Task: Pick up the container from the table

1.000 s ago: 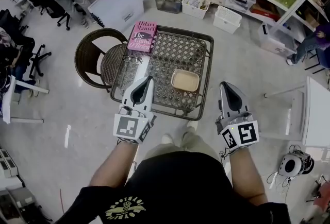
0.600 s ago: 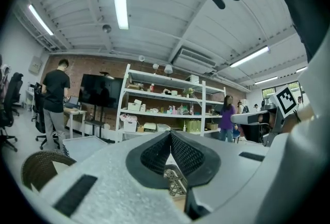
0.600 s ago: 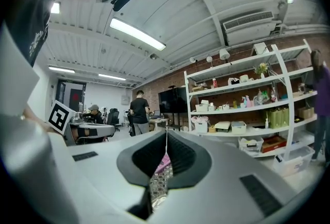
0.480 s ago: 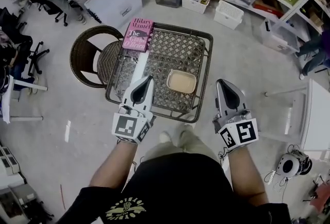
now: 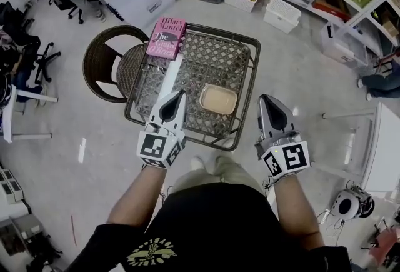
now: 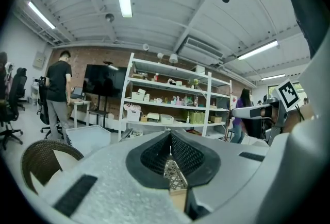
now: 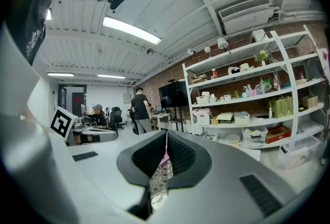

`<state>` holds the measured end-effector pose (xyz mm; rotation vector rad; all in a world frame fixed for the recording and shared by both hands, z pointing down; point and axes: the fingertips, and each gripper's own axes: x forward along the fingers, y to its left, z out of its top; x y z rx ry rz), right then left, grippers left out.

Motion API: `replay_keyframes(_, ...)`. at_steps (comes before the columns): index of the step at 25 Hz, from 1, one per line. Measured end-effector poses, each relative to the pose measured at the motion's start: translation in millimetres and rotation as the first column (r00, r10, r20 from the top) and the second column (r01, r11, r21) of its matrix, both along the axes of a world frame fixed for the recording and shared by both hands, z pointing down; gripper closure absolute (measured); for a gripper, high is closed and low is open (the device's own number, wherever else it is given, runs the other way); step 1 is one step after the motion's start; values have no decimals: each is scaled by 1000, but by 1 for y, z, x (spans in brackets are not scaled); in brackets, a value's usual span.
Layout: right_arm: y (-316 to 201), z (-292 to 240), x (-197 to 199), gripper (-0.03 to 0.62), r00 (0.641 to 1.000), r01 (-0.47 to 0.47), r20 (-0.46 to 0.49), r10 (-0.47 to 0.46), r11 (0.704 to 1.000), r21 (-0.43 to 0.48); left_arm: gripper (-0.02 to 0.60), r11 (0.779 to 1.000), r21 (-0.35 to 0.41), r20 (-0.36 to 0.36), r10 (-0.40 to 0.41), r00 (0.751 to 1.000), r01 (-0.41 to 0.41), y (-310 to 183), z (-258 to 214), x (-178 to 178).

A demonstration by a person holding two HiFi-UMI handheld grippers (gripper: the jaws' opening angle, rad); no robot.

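Jaws of the left gripper meet at their tips with nothing between them; the right gripper is likewise pressed closed and empty. The left hovers over the lattice table, the right just off its rim. The beige container lies between them, at 3 o'clock from the left tips and 9 o'clock from the right, untouched. Likely risks: coming down with the jaws closed would shove the shallow container across the lattice, a tip could snag in the mesh, and a one-sided rim pinch may tilt it.
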<state>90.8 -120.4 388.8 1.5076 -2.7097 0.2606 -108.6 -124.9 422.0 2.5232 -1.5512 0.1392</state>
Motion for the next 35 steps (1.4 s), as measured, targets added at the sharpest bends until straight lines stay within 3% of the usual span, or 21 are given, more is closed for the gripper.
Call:
replay_keyframes(13,-33,32,6,582,993,117,31,-116,992,-51,572,997,-25,56,-76,996,77,-22,9,14)
replay_keyframes(18,-41,48,5,582,990,141,35,-139,987,-82,572,998,-30,64,-58,996,60,-24,23,24)
replay_keyframes(30,-48,77,-8,580,999,46,26,-41,982,-182,571,992,-124,33,7,999,-3,-40,50,10)
replay_keyframes(35,-46,90,-4,580,999,2,32,5,973,-229,571,980,-194,-8,35,999,-36,-47,71,12)
